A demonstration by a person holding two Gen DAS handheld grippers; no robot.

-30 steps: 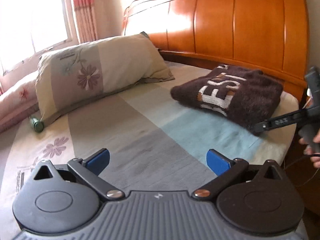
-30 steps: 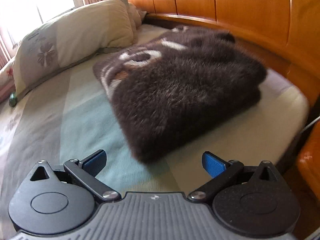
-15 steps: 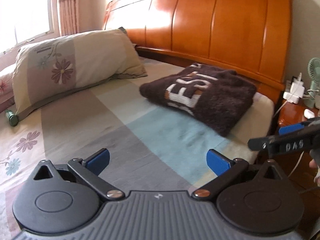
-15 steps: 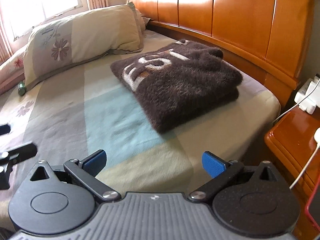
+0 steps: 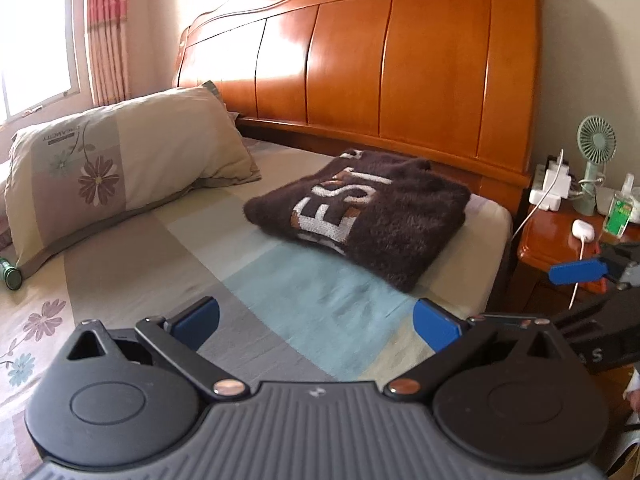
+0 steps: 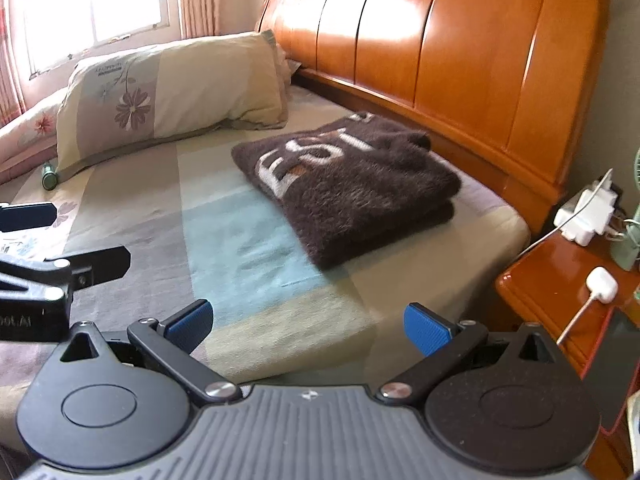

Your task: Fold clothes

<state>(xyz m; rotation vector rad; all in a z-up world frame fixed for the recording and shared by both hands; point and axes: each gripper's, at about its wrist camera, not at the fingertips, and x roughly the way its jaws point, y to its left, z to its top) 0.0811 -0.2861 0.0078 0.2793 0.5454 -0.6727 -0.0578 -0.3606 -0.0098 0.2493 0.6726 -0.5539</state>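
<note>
— Both sets of jaws spread wide: left gripper (image 5: 316,318) and right gripper (image 6: 308,324) grasp nothing.
— And the folded brown sweater (image 6: 344,184)?
— Flat on the bed (image 6: 256,264) near the headboard (image 6: 440,40), long axis diagonal, lettering running toward it.

Mounted just behind each tool, low over the bed (image 5: 280,280), facing the headboard (image 5: 360,60). Shared: folded brown sweater (image 6: 348,184), pillow (image 6: 172,84), nightstand (image 6: 560,280); each tool visible at the other view's edge.

Sunlit window (image 6: 96,4) (curtained) beside orange wooden headboard (image 5: 384,68) and nightstand (image 6: 560,280).
</note>
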